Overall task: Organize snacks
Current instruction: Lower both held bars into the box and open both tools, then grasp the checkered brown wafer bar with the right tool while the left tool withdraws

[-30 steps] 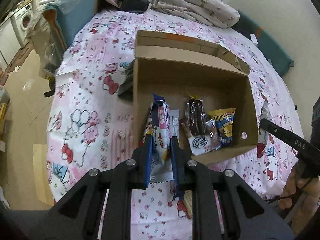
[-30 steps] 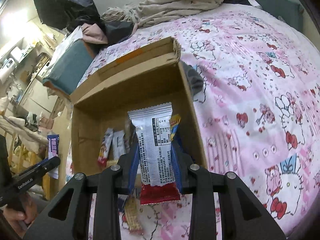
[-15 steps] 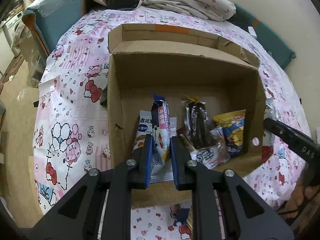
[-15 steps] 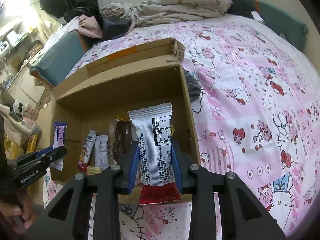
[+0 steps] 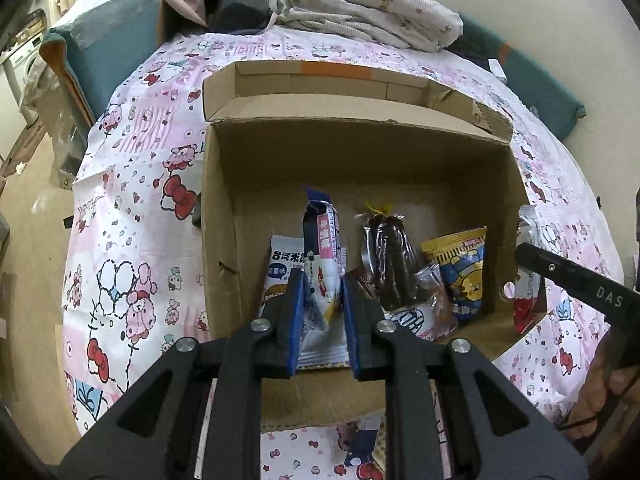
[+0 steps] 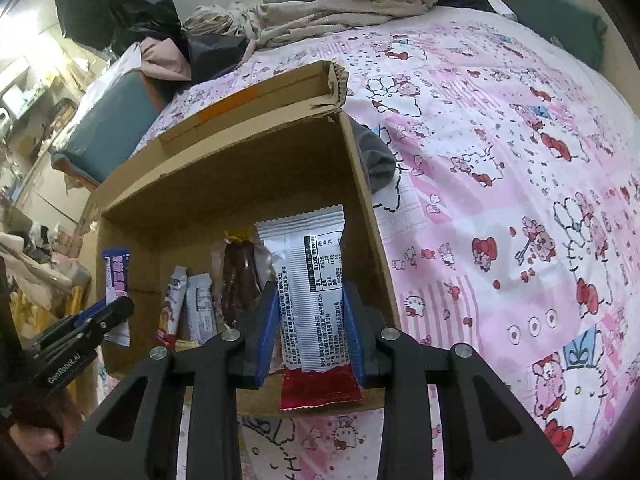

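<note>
An open cardboard box (image 5: pixel 224 216) (image 6: pixel 360 184) lies on the Hello Kitty bedsheet. My left gripper (image 5: pixel 322 284) is shut on a blue, white and pink snack bar (image 5: pixel 322 240) and holds it upright over the box's left part. My right gripper (image 6: pixel 310 292) is shut on a silver and red snack packet (image 6: pixel 312 280) above the box's right wall; this packet also shows in the left wrist view (image 5: pixel 526 280). Inside the box lie a white rice-snack pack (image 5: pixel 280 264), a dark chocolate roll in clear wrap (image 5: pixel 390 260) and a yellow and blue pack (image 5: pixel 464 268).
A heap of bedding (image 5: pixel 360 12) and a teal cushion (image 5: pixel 112 40) lie beyond the box. A dark grey cloth (image 6: pixel 376 160) sticks out by the box's right side. A wafer snack (image 5: pixel 378 448) lies on the sheet in front of the box. The floor (image 5: pixel 28 220) is at left.
Both grippers have moved forward over the box with their snacks still held. The left bar now hangs inside the box opening; the right packet is at the box's right wall.
</note>
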`<state>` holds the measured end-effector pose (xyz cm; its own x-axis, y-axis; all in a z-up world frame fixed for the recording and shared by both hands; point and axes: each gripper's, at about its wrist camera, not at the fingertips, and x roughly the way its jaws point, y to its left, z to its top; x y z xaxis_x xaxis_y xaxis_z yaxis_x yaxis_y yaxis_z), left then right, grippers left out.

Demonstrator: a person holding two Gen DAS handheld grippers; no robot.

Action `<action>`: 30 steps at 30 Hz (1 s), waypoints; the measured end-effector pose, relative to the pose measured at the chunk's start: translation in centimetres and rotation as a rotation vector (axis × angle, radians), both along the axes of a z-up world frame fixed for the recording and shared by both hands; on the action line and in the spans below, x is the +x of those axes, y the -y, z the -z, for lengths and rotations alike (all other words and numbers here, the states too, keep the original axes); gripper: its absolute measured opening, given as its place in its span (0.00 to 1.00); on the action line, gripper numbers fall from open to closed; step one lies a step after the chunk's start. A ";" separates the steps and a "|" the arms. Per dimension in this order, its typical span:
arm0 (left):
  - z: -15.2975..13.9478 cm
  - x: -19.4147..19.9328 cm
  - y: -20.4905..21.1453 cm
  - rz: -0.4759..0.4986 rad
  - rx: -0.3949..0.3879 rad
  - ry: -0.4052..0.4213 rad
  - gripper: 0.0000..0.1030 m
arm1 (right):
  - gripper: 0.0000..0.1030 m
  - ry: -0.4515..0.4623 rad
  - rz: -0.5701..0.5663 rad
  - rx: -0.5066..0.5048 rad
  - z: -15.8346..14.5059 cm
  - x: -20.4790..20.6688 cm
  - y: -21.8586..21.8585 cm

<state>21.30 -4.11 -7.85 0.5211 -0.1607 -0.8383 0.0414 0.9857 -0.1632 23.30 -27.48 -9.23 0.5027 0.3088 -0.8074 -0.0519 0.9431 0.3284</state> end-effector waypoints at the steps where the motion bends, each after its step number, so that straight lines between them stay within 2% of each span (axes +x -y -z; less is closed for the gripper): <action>1: -0.1 -0.1 0.0 0.001 -0.006 0.001 0.25 | 0.34 -0.004 0.004 0.015 0.1 0.0 0.1; 5: -0.3 -0.3 -0.3 -0.009 -0.040 0.006 0.43 | 0.34 -0.026 0.007 0.087 0.4 0.3 0.5; 7: -0.6 -0.3 -0.4 -0.014 -0.047 0.010 0.60 | 0.38 -0.022 0.010 0.101 0.2 0.2 0.5; 9: -0.9 -0.4 -0.7 -0.022 -0.067 0.018 0.72 | 0.67 -0.005 0.014 0.107 -0.1 0.1 0.5; 10: -1.0 -0.5 -0.9 -0.028 -0.077 0.025 0.76 | 0.70 0.008 0.015 0.105 -0.2 0.0 0.5; 14: -1.6 -1.0 -1.2 -0.039 -0.095 0.046 0.76 | 0.75 0.019 0.015 0.101 -0.5 0.0 0.4; 21: -1.8 -1.9 -1.3 -0.042 -0.078 0.059 0.76 | 0.75 0.009 0.017 0.121 -0.5 -0.5 0.3; 30: -2.7 -3.4 -1.7 -0.039 -0.060 0.071 0.76 | 0.75 0.022 0.012 0.126 -1.7 -3.2 0.1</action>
